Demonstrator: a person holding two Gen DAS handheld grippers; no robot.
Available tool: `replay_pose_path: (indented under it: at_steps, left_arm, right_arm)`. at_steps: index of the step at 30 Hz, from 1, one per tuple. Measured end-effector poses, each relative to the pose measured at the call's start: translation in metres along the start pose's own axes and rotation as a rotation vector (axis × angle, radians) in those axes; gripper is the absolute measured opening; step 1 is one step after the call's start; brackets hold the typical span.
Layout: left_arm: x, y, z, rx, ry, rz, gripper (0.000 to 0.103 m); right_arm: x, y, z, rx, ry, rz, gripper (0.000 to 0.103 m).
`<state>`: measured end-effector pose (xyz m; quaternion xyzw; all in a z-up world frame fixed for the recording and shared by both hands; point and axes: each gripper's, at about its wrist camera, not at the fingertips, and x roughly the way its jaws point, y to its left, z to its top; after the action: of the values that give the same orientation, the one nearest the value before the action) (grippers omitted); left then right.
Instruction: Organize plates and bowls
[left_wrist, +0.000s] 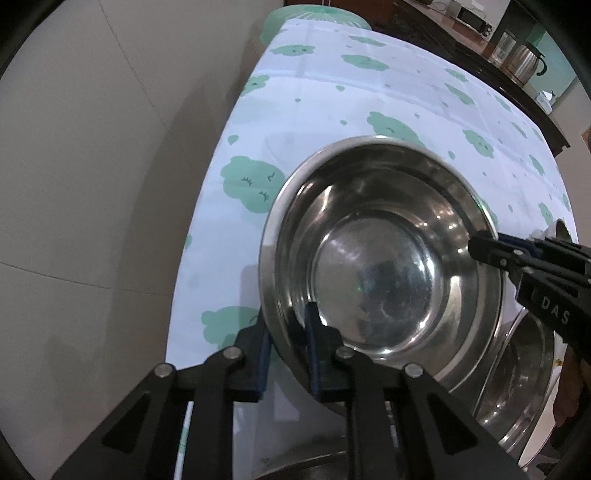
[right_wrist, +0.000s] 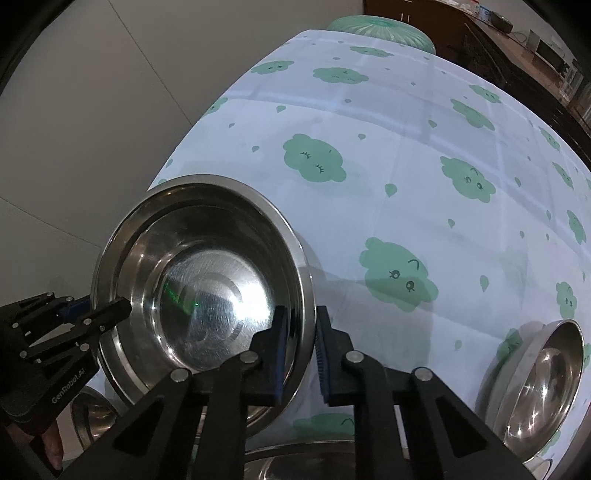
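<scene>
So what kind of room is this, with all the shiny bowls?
Probably a home kitchen or dining room. A table under a white cloth printed with green clouds holds round stainless steel bowls, and a steel kettle and a small oven sit on a dark wooden counter behind.

Left gripper (left_wrist: 288, 347) & right gripper (right_wrist: 301, 354) angled down, jaws clamped.

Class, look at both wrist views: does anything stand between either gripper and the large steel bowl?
Nothing does. The left gripper and the right gripper are each shut on opposite sides of the rim of the large shiny steel bowl, one finger inside and one outside.
</scene>
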<state>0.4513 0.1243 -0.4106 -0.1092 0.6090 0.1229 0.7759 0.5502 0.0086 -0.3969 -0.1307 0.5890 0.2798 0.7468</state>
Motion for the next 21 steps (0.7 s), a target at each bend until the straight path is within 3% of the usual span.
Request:
replay_pose_path:
  at_steps: [21]
  left_arm:
    - [-0.038, 0.012, -0.003, -0.031, -0.043, 0.015, 0.013]
  right_arm:
    - [-0.028, 0.009, 0.000, -0.017, -0.032, 0.031, 0.016]
